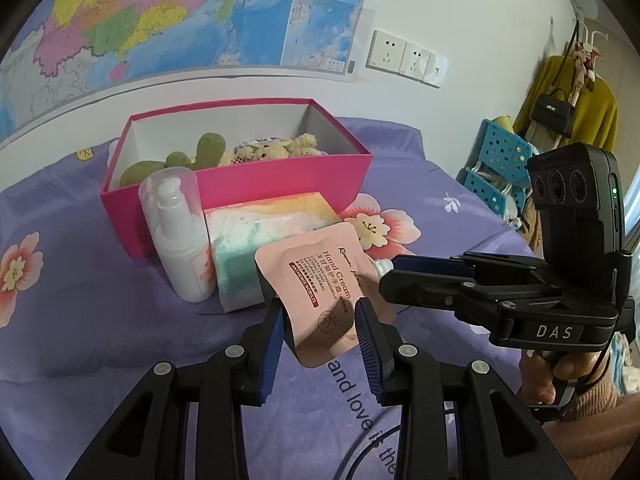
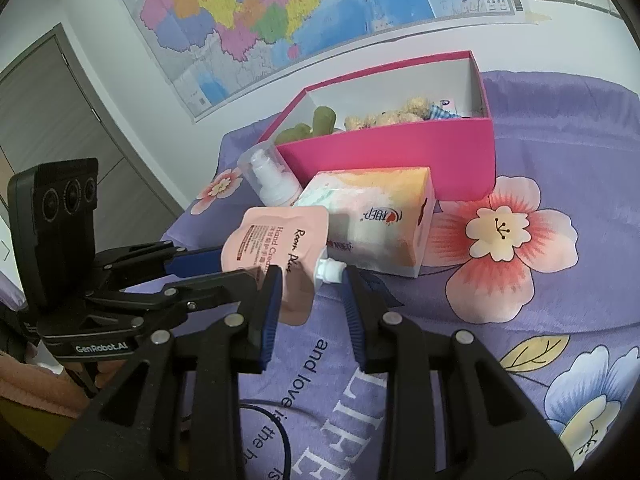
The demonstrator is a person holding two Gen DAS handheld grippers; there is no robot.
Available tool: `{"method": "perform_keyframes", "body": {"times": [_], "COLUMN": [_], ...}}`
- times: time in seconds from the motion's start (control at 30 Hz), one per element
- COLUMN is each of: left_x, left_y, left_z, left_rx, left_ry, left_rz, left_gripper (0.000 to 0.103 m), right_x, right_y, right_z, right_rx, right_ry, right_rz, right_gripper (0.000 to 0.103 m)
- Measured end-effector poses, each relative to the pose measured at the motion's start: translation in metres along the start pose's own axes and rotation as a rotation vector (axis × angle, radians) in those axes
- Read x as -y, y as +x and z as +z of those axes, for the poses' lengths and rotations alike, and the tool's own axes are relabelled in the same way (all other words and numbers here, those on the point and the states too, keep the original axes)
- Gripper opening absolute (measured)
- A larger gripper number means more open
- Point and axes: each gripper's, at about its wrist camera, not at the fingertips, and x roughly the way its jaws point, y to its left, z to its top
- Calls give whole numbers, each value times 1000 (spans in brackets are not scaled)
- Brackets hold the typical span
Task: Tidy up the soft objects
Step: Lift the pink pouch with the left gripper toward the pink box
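A pink hand cream pouch (image 1: 320,280) stands tilted on the purple bedsheet, and it also shows in the right wrist view (image 2: 276,240). My left gripper (image 1: 320,316) is shut on the pouch's bottom end. My right gripper (image 2: 310,280) is open, its jaws either side of the pouch's white cap (image 2: 330,272). A tissue pack (image 1: 256,240) lies behind the pouch. A pink box (image 1: 240,184) holds a green plush (image 1: 200,152) and a beige plush (image 1: 280,148).
A white pump bottle (image 1: 180,236) stands left of the tissue pack, against the box front. A blue perforated rack (image 1: 496,168) and hanging clothes are off the bed's right side. A map covers the wall behind.
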Motion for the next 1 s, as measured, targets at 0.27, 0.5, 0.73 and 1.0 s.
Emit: {"method": "perform_keyframes", "body": {"times": [0.27, 0.5, 0.73, 1.0], "left_x": [2, 2, 4, 4], "left_y": [-1, 0, -1, 0], "left_z": [4, 7, 10, 12], "left_rx": [10, 19, 25, 32], "left_ry": [11, 18, 25, 29], "left_rz": [4, 8, 12, 13], "left_gripper": [35, 35, 35, 35], "right_x": [1, 3, 5, 5], "right_y": [1, -1, -1, -2], "right_z": [8, 10, 13, 14], "right_rx": [11, 18, 26, 37], "right_ry": [-8, -13, -10, 0], "right_rz": [-4, -9, -7, -11], "right_gripper": [34, 34, 34, 34]}}
